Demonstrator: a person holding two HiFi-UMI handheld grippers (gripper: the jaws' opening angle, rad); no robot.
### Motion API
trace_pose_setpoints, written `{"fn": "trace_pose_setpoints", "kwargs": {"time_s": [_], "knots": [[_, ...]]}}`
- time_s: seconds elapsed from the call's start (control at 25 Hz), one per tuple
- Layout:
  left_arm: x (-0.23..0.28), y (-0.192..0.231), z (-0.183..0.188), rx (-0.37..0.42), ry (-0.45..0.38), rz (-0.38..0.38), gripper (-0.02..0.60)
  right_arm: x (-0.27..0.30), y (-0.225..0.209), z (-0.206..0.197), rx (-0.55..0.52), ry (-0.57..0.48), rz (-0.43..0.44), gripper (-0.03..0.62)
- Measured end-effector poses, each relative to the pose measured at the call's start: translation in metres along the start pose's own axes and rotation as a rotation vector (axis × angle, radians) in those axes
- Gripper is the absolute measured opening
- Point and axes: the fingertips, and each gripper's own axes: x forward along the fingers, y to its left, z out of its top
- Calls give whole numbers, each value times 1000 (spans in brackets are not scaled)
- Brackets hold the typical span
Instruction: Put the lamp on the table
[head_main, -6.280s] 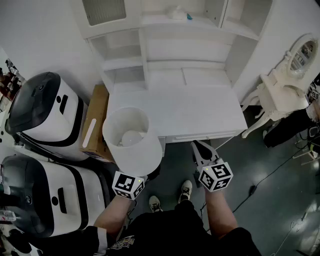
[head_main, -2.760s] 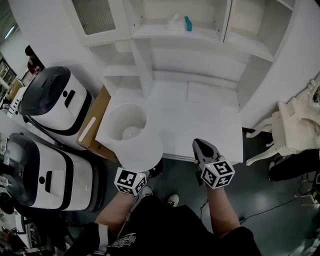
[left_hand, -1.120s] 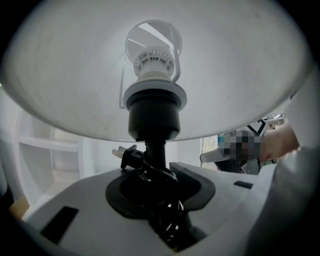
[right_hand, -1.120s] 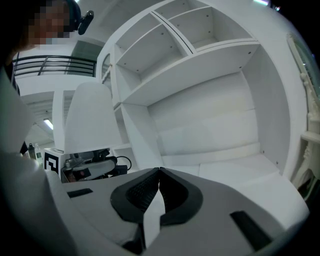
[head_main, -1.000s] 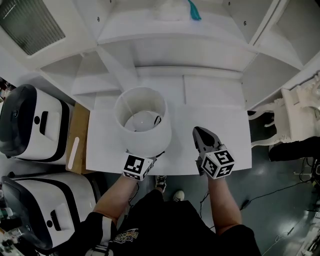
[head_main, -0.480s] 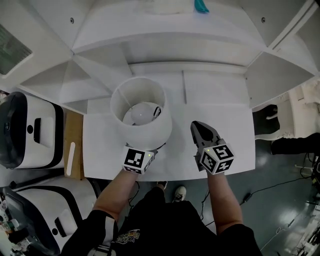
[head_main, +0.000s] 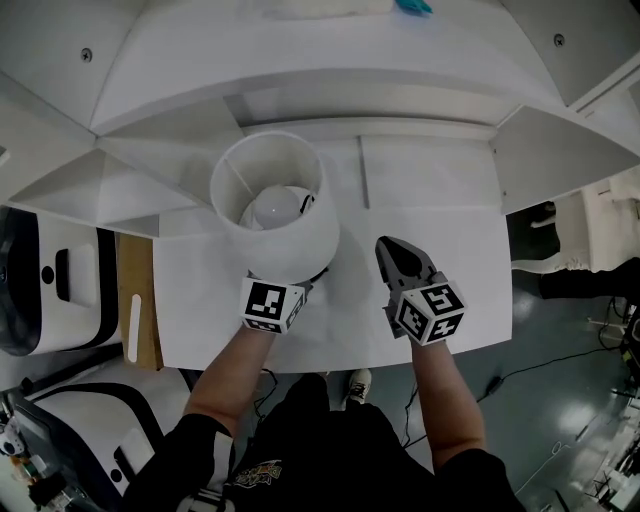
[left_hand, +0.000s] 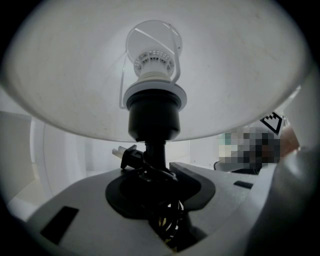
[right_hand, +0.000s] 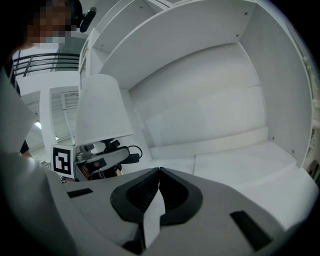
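Observation:
The lamp (head_main: 272, 205) has a white drum shade, a bare bulb (left_hand: 152, 47) and a thin black stem (left_hand: 155, 150). It hangs upright over the left half of the white table (head_main: 455, 285), close to the shelf unit. My left gripper (head_main: 303, 283) reaches in under the shade and is shut on the stem; its jaws (left_hand: 157, 172) wrap the stem, with the black plug (left_hand: 126, 154) beside it. The lamp's foot is hidden. My right gripper (head_main: 388, 250) hovers over the table right of the lamp, shut (right_hand: 159, 171) and empty. The right gripper view shows the shade (right_hand: 101, 112) at the left.
A white shelf unit (head_main: 330, 70) rises behind the table, with side shelves (head_main: 150, 160) next to the lamp. Black-and-white machines (head_main: 40, 285) and a cardboard box (head_main: 130, 320) stand left of the table. A white chair (head_main: 615, 215) and a floor cable (head_main: 520, 365) are at the right.
Both grippers have moved in over the table toward the shelf unit and sunk lower. The lamp went with the left gripper. Neither gripper's jaws changed.

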Motion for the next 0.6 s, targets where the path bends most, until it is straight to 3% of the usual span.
{"fn": "trace_pose_setpoints", "kwargs": {"time_s": [0.6], "knots": [[47, 21, -11, 9, -23, 7, 127, 24, -28, -9, 28, 17, -32, 26]]}}
